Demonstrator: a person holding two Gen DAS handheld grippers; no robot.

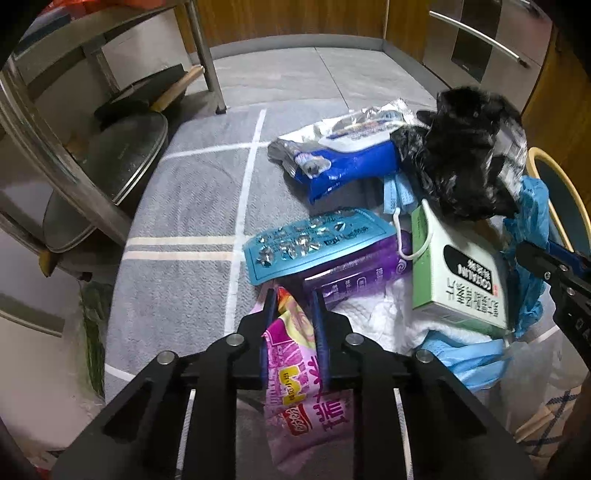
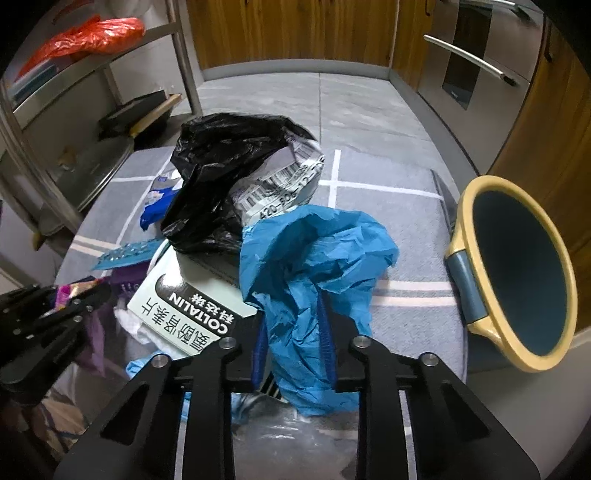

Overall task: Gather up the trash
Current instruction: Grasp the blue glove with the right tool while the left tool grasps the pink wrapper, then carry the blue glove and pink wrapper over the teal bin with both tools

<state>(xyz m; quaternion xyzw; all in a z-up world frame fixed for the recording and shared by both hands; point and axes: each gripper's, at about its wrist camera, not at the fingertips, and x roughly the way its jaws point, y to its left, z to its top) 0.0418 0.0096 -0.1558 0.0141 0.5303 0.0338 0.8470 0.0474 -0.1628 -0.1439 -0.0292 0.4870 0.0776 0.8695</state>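
Observation:
A heap of trash lies on a grey mat (image 1: 192, 206). My left gripper (image 1: 293, 295) is shut on a pink snack wrapper (image 1: 295, 369) at the heap's near edge. Just past it are a teal blister pack (image 1: 314, 240), a purple box (image 1: 362, 273), a green-and-white box (image 1: 454, 273), a blue wipes pack (image 1: 351, 155) and a black plastic bag (image 1: 461, 162). In the right wrist view my right gripper (image 2: 291, 310) is shut on a crumpled blue plastic bag (image 2: 314, 254) that lies against the same box (image 2: 192, 306) and black bag (image 2: 214, 184).
A dark bin with a yellow rim (image 2: 517, 273) lies tipped toward me at the mat's right edge. A steel rack (image 1: 74, 147) holding pans stands on the left. Wooden cabinets (image 2: 295, 33) and an oven (image 2: 472, 55) line the far side.

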